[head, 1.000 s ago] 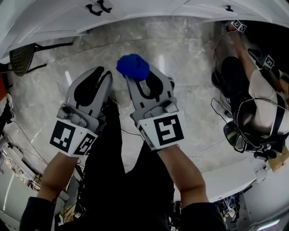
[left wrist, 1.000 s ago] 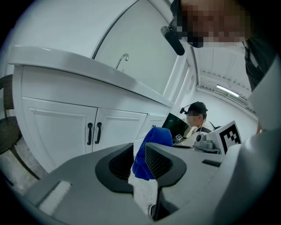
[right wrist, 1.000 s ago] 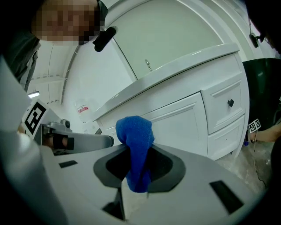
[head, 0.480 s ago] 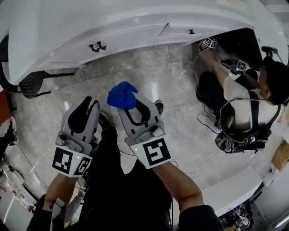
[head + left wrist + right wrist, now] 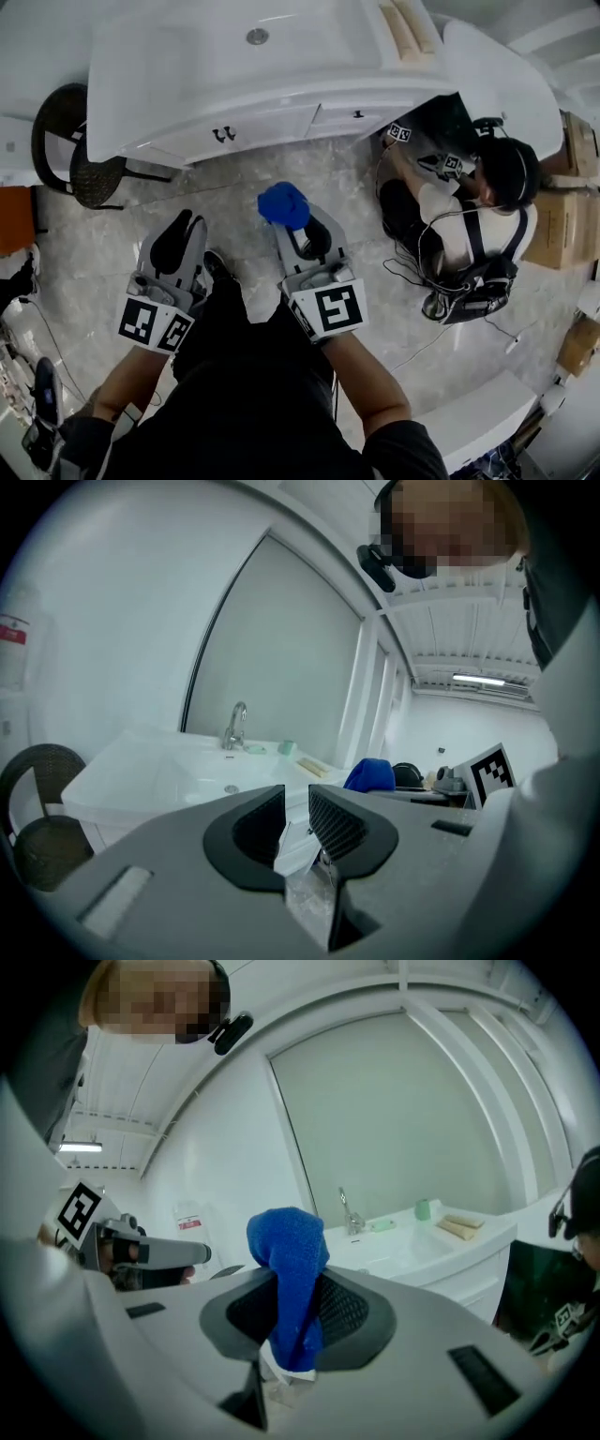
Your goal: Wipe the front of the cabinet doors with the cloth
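The right claw (image 5: 298,1312) pinches the blue cloth (image 5: 289,1241), with most of it standing loose above the jaws. The left claw (image 5: 295,822) is pressed nearly together on nothing. The cabinet doors (image 5: 253,131) lie well ahead of both claws. On so narrow a grip the cloth may drag out when rubbed on a door — or bunch up and wipe only a stripe. A chair (image 5: 80,159) stands ahead-left of the left claw and a crouching person (image 5: 459,216) is off to the right claw's right — neither blocks the doors.
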Available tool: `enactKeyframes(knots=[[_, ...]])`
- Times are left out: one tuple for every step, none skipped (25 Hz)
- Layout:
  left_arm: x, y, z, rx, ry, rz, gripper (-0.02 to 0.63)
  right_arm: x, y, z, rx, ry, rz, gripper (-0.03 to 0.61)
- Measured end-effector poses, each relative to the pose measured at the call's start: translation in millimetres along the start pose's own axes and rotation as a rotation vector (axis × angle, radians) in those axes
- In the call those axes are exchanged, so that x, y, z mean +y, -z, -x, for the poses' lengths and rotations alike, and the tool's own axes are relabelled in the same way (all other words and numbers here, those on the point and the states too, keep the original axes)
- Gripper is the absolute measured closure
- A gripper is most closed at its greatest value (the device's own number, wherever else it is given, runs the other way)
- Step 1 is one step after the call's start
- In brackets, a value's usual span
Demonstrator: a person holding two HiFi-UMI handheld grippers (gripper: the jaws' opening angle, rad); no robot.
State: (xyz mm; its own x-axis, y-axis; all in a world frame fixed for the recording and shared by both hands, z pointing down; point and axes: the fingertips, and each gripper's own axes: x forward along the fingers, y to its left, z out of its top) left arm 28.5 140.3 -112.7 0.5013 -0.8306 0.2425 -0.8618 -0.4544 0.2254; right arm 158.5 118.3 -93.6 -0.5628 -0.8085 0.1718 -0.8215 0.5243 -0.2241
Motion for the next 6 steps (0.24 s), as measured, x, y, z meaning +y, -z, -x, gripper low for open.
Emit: enactKeyframes(knots=[[-8.1, -14.5, 8.0, -0.010, 0.010, -0.013, 0.532, 5.9, -12.3, 8.4, -0.005, -0.001, 0.007, 0.488], [-14.3, -29.7, 16.4, -0.021, 0.020, -0.027, 0.532, 13.0, -25.6, 15.5, -0.011, -0.003, 0.013, 0.488], [-18.9, -45.5, 25.3, -0.034, 0.028, -0.040, 0.532, 20.7, -39.9, 21.8, -0.020, -0.005, 0.018, 0.488], [-22.5, -61.9, 34.4, -0.047, 0.036, -0.052, 0.532, 28.6, -55.5, 27.9, -0.031, -0.005, 0.023, 0.488], [-25.7, -78.6, 43.3, -0.062, 0.043, -0.065, 0.532, 36.5, -71.8, 34.0, -0.043, -0.003, 0.030, 0.488], [-28.6, -95.5, 52.2, -0.076, 0.051, -0.077, 0.532, 44.2, -88.5, 40.2, -0.057, 0.001, 0.037, 0.489]])
